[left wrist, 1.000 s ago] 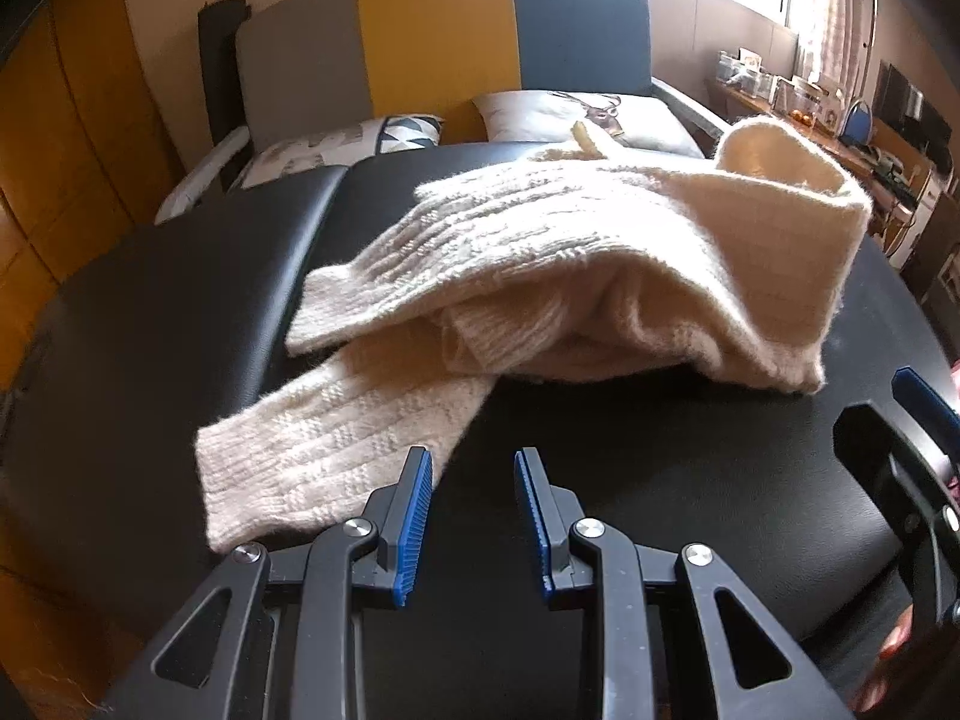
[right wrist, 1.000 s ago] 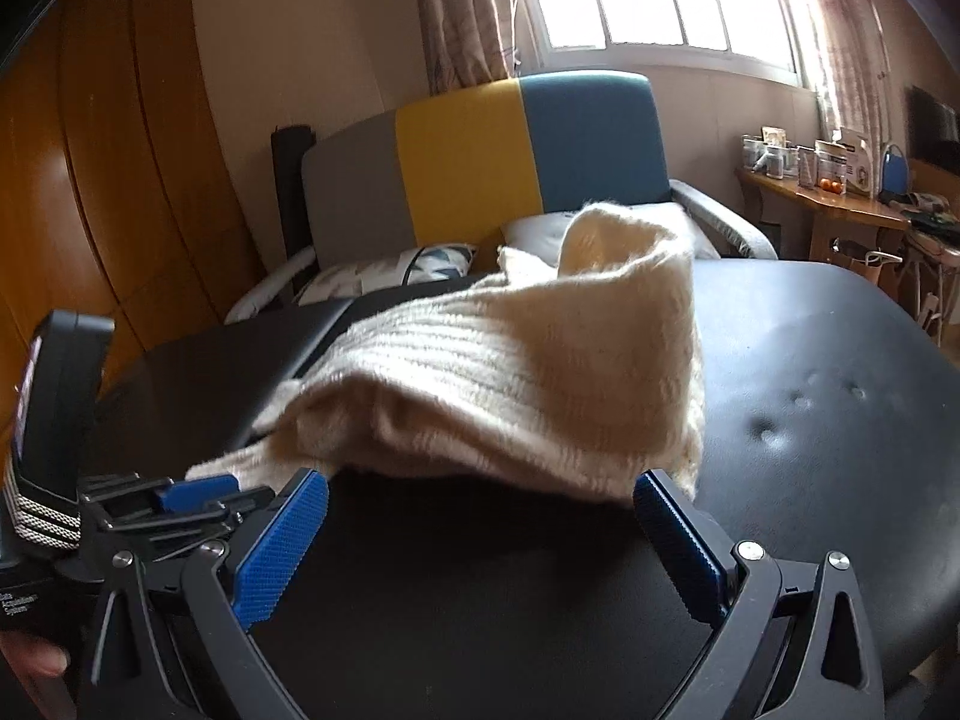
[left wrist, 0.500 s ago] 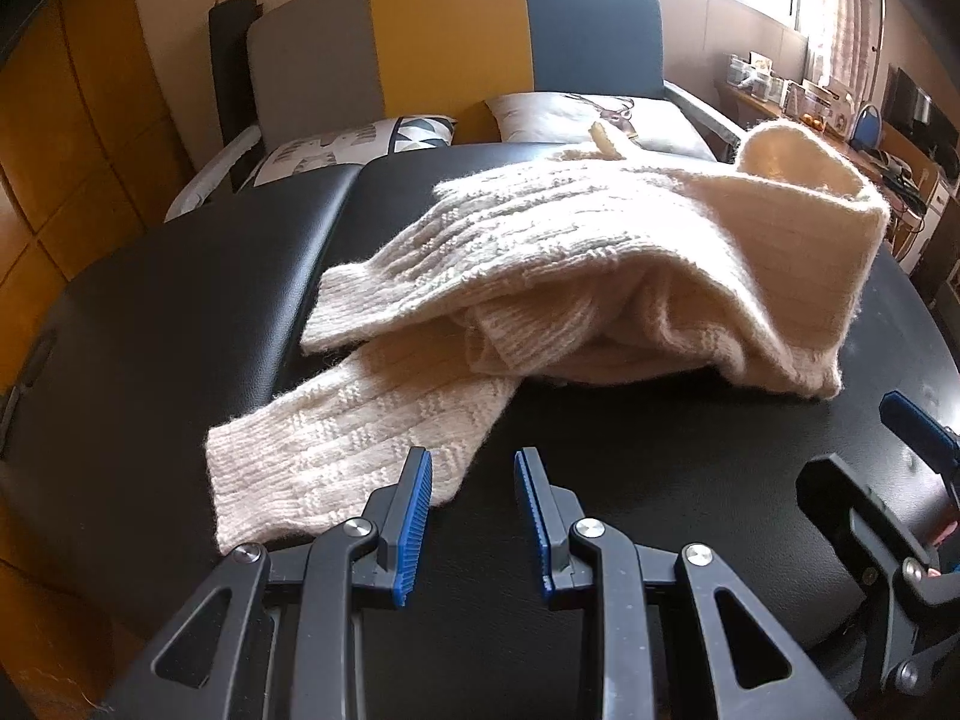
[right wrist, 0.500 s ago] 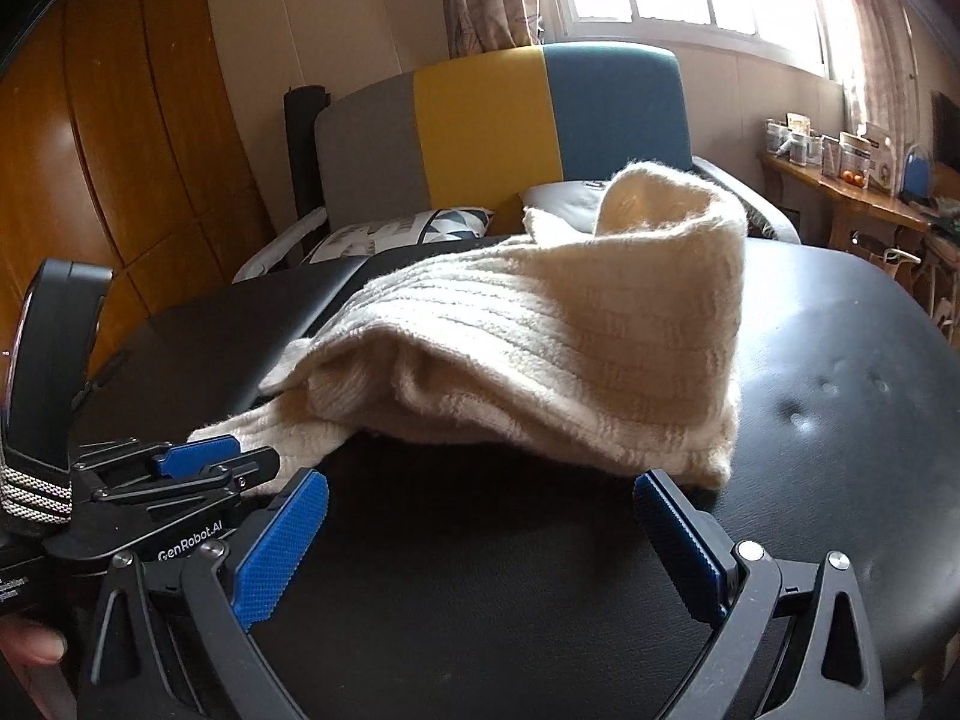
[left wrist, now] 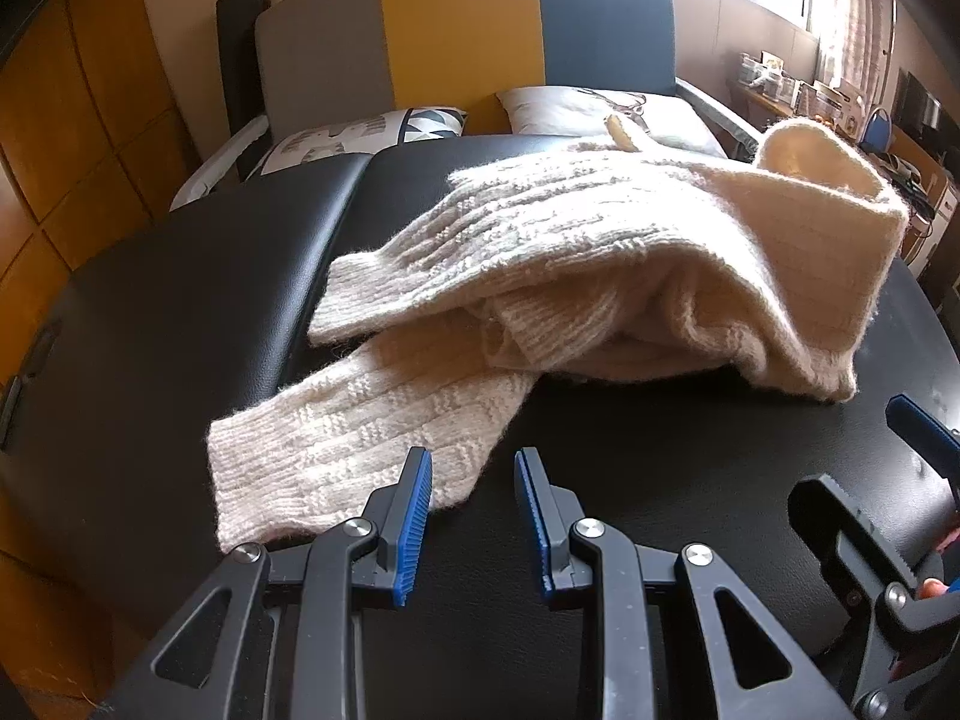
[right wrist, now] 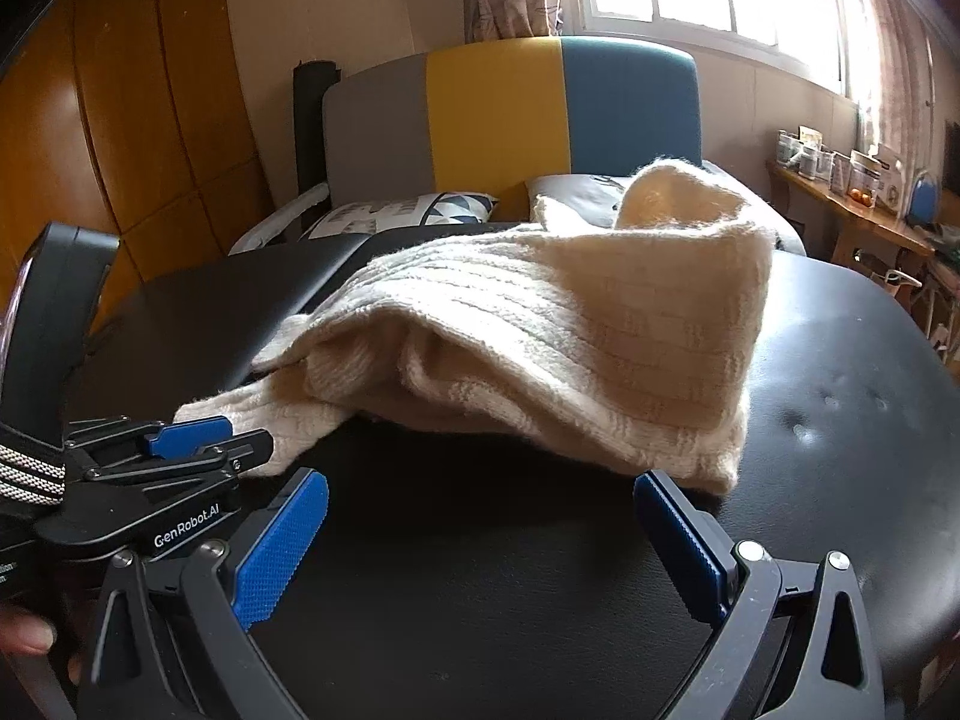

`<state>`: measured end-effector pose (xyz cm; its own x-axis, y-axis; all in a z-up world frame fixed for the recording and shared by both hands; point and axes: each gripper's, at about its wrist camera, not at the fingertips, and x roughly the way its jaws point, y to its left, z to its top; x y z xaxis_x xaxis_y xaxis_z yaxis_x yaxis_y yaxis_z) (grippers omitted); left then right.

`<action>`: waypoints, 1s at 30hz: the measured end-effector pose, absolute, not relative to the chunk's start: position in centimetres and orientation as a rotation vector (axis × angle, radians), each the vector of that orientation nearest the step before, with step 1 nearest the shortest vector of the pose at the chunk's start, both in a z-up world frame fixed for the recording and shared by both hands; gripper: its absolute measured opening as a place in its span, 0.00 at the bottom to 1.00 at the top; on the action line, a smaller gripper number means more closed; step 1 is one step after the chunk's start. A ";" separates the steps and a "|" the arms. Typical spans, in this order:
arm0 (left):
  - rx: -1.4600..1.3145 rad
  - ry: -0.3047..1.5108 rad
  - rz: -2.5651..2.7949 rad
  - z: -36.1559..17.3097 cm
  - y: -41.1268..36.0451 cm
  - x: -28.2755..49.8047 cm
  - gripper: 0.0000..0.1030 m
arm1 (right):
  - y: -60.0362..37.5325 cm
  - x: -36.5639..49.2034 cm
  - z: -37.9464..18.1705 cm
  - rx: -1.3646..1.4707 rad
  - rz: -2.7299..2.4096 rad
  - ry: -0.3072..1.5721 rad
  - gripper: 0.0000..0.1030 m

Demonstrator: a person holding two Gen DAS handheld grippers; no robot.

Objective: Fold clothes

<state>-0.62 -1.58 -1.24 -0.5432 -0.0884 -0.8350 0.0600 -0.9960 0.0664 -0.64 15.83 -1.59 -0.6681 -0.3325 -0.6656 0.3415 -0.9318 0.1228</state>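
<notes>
A cream knitted sweater [left wrist: 600, 252] lies crumpled on a black padded table [left wrist: 180, 300], one sleeve [left wrist: 360, 426] stretched toward the near left. My left gripper [left wrist: 473, 468] hovers just short of that sleeve's edge, jaws partly open with nothing between them. In the right wrist view the same sweater [right wrist: 540, 336] is bunched ahead. My right gripper [right wrist: 480, 504] stands wide open in front of its hem, holding nothing. The left gripper [right wrist: 186, 444] shows at that view's left, near the sleeve end.
Behind the table [right wrist: 840, 420] stands a sofa [left wrist: 468, 42] with grey, yellow and blue back panels and two cushions. A wooden side table [right wrist: 852, 204] with jars stands at the right under a bright window. Wood panelling covers the left wall.
Both grippers have drawn back and risen slightly, so the sweater sits a bit farther off. The sweater has not moved. Jaw openings are unchanged.
</notes>
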 end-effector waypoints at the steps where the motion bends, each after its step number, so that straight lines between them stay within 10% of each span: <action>1: 1.459 -0.044 -2.685 -1.3 -1.6 -0.7 0.28 | 15.8 -0.7 -1.6 1.028 -2.567 0.007 1.00; 30: 1.488 -0.019 -2.670 -1.9 -1.9 -1.1 0.28 | 15.5 -1.0 -1.8 1.045 -2.568 -0.005 1.00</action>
